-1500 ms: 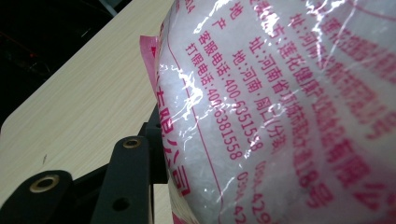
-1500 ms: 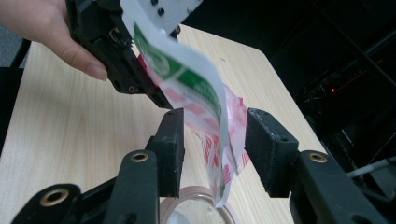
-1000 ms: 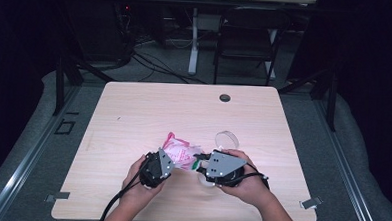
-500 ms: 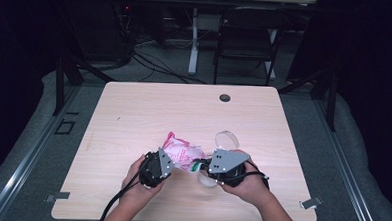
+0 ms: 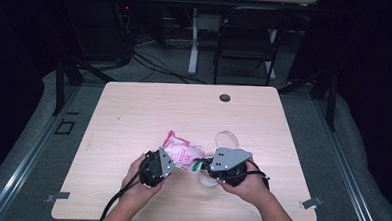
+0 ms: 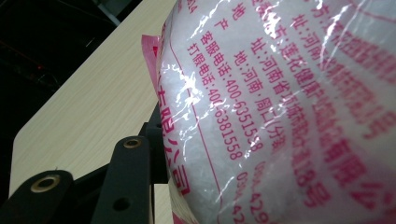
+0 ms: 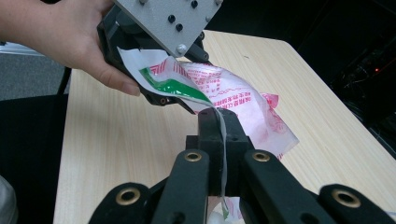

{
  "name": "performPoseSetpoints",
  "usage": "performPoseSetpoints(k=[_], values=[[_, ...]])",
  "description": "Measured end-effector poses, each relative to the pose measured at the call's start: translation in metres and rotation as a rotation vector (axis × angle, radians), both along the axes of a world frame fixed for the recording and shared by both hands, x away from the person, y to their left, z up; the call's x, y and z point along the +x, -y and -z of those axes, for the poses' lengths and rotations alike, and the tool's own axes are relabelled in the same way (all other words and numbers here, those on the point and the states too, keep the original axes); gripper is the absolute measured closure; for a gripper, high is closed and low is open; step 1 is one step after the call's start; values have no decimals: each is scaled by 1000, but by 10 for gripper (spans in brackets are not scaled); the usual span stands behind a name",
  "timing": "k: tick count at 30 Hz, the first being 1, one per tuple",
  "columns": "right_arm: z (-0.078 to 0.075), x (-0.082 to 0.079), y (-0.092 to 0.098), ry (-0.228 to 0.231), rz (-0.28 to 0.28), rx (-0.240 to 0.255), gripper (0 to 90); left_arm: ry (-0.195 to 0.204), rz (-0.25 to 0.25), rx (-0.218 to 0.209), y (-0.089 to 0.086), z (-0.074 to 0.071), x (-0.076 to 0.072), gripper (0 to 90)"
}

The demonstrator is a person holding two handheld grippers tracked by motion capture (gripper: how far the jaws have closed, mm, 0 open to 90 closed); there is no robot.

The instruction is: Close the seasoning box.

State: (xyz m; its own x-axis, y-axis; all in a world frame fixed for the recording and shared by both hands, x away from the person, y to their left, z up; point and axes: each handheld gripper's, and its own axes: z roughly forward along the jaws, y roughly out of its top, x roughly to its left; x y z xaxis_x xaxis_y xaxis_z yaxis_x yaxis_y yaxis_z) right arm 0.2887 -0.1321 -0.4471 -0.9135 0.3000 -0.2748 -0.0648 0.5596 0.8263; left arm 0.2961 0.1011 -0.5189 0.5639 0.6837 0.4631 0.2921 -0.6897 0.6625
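Pouch of white granules [image 5: 182,155] in crinkly printed film, held just above the tabletop [image 5: 134,113] between two tongs.
Left tongs [image 5: 167,162] clamped on the full, soft body; right tongs [image 7: 219,126] clenched on the thin torn edge. Probably light, slippery, easily ripped; best gripped at the filled middle.

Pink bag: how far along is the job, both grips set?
Done: the left hand-held gripper is clamped on the pink bag, and the right hand-held gripper has just closed its jaws on the bag's thin edge. In hand: the bag spans both grippers above the table. Left: the bag looks unopened, so probably pulling or tearing that edge; the clear tape ring lies untouched.
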Motion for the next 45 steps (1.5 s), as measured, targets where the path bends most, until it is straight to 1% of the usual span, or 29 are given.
performPoseSetpoints(k=[3, 5, 6, 9, 10, 14, 15, 18, 20, 22, 26, 27, 29, 31, 35, 37, 38, 40, 41, 42, 45], values=[[0, 0, 1, -13, 4, 12, 900, 5, -1, 9, 0, -2, 0, 572], [-1, 1, 2, -18, 5, 11, 900, 15, 1, 18, 1, -3, 0, 572], [-1, 1, 2, -24, 4, 21, 900, 20, 1, 21, 1, -3, -1, 572], [-2, 1, 4, -28, 7, 27, 900, 41, 5, 31, 3, -5, -1, 572], [-2, 1, 5, -30, 8, 27, 900, 38, 7, 38, 3, -6, -1, 572], [-3, 2, 6, -33, 10, 40, 900, 60, 9, 64, 5, -8, -1, 572], [-3, 2, 7, -33, 10, 40, 900, 67, 11, 65, 5, -8, -1, 572], [-4, 2, 9, -35, 15, 47, 900, 74, 14, 83, 6, -11, -1, 573], [-4, 3, 10, -36, 14, 51, 900, 88, 17, 94, 8, -12, -1, 573], [-5, 4, 11, -38, 17, 55, 900, 100, 22, 113, 9, -13, -2, 573], [-5, 5, 13, -46, 19, 66, 900, 112, 24, 132, 11, -14, -3, 573], [-5, 5, 14, -48, 21, 68, 900, 118, 25, 143, 11, -15, -2, 574], [-4, 6, 15, -53, 21, 72, 900, 126, 28, 151, 12, -16, -2, 574], [-5, 6, 16, -55, 24, 73, 900, 124, 28, 157, 12, -17, -2, 574], [-4, 7, 18, -57, 31, 77, 900, 140, 33, 174, 14, -18, -2, 574], [-4, 7, 19, -60, 35, 81, 900, 159, 36, 193, 14, -19, -2, 574], [-4, 8, 19, -60, 38, 81, 900, 167, 35, 180, 15, -19, -2, 575], [-3, 8, 20, -61, 41, 82, 900, 168, 39, 213, 15, -21, -2, 575], [-3, 8, 21, -62, 41, 82, 900, 173, 38, 218, 16, -21, -2, 575], [-3, 8, 21, -63, 43, 79, 900, 174, 42, 235, 16, -22, -2, 575], [-2, 7, 22, -63, 49, 78, 900, 192, 47, 241, 17, -22, -2, 575]])
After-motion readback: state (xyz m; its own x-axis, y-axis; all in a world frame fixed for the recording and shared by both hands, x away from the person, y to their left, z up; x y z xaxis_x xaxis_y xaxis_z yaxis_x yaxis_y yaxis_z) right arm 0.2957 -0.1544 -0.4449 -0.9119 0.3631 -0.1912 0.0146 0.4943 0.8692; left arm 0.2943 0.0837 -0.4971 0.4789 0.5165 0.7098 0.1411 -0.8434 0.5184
